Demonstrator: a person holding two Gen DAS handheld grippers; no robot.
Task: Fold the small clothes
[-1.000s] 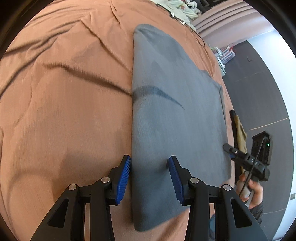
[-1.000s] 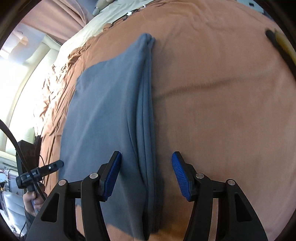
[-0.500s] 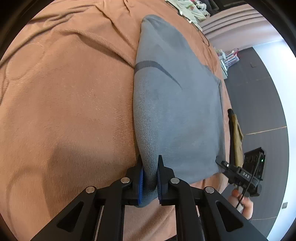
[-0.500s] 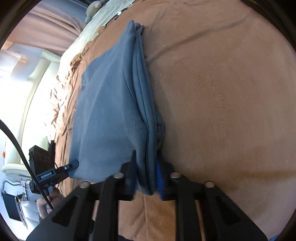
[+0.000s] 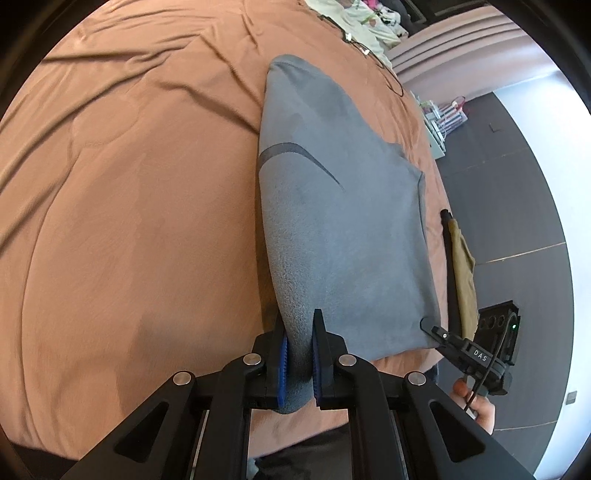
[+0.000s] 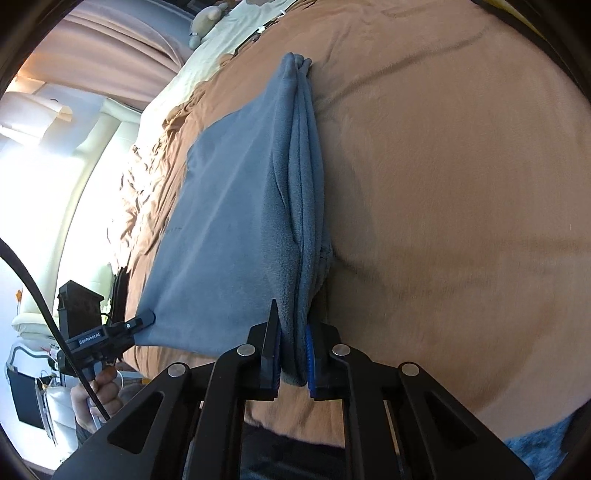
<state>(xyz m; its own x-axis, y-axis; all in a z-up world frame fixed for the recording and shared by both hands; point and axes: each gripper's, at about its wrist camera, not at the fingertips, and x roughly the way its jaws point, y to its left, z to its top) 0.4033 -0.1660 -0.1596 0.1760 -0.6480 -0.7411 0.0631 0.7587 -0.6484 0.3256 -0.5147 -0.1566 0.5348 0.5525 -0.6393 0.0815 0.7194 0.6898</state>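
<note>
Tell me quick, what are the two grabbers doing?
Left gripper: closed, pinching the grey garment.
Right gripper: closed, pinching the same garment's other near corner.

Counted on the bed
One grey garment (image 5: 343,236), two grippers (each clamped on it), one olive cloth (image 5: 463,273).

"DAS" on right gripper (image 5: 476,356); "GenRobot.AI" on left gripper (image 6: 92,338)

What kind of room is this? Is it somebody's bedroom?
Probably a bedroom. The grey garment lies on a wide bed with a brown blanket, a soft toy sits near the cream bedding at the far end, and pinkish curtains hang behind.
</note>
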